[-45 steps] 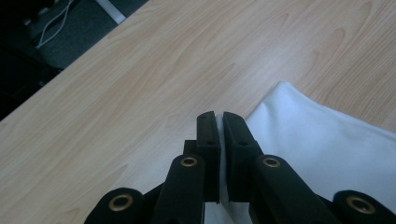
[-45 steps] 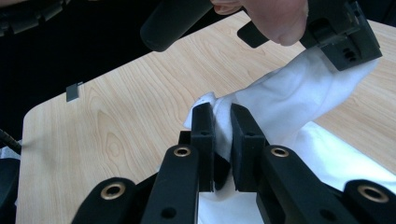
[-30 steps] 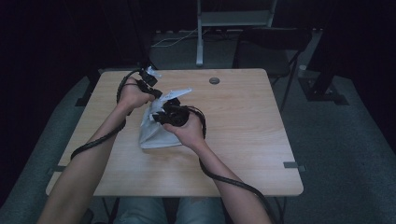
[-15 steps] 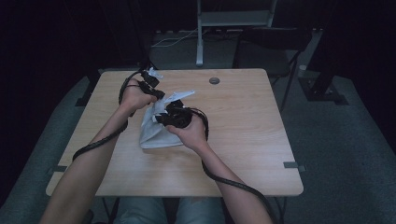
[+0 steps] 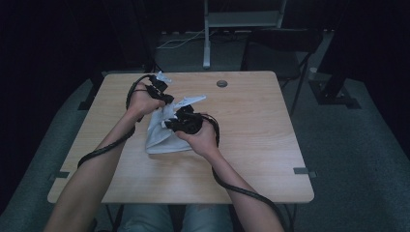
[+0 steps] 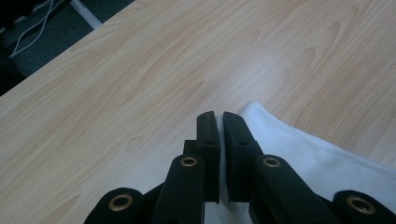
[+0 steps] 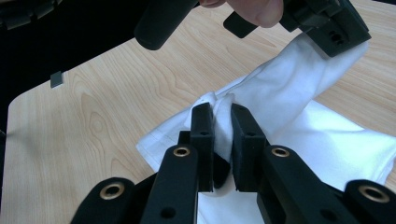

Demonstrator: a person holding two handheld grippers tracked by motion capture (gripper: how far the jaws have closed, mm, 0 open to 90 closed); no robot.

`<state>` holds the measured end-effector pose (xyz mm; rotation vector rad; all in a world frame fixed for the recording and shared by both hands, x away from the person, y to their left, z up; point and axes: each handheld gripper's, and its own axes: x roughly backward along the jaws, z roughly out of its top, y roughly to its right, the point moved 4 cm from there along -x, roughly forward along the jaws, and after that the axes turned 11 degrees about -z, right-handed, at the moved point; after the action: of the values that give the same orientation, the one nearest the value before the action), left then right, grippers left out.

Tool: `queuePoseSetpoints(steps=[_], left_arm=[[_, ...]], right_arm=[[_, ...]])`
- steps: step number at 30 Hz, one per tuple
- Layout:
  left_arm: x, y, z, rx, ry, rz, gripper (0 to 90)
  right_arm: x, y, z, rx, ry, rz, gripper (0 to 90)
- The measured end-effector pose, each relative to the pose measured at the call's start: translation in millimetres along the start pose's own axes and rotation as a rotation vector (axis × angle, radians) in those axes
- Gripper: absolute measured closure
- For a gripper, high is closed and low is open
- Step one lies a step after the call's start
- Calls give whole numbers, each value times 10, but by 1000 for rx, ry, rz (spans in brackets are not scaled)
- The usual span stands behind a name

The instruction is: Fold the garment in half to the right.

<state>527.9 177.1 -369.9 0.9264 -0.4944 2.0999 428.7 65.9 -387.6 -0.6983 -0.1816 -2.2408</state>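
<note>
A white cloth [image 5: 162, 137] lies partly lifted on the wooden table [image 5: 251, 135]. My left gripper [image 5: 163, 95] holds its far edge up, and in the left gripper view the jaws [image 6: 218, 117] are shut on a thin edge of the cloth [image 6: 308, 154]. Just in front of it, my right gripper [image 5: 175, 121] pinches the cloth's middle. Its own view has the jaws [image 7: 222, 112] shut on a bunched fold of the cloth [image 7: 289, 93], with the left gripper [image 7: 334, 32] clamping the raised end at the top right.
A small dark round object [image 5: 222, 83] sits near the table's far edge. A chair [image 5: 285, 48] and a metal stand [image 5: 207, 34] are beyond the table. Tape marks [image 5: 302, 170] lie near the front corners.
</note>
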Motion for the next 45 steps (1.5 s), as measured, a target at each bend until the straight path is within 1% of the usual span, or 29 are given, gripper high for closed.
queuePoseSetpoints(steps=[6, 14, 22, 27, 33, 45], left_arm=[[-19, 9, -7, 8, 5, -4, 866], [-54, 36, -3, 4, 14, -9, 866], [-112, 68, -7, 1, 13, -14, 865], [-138, 73, -21, -3, 4, -8, 865], [-178, 95, -24, -5, 1, -6, 865], [-189, 105, -25, -8, 1, -3, 865]], right_arm=[[11, 34, -44, -8, -5, -5, 814], [13, 66, -95, -14, -7, -10, 812], [16, 94, -136, -22, -12, -16, 809], [17, 111, -159, -24, -15, -19, 808], [15, 121, -184, -28, -19, -20, 808], [12, 117, -195, -27, -19, -21, 806]])
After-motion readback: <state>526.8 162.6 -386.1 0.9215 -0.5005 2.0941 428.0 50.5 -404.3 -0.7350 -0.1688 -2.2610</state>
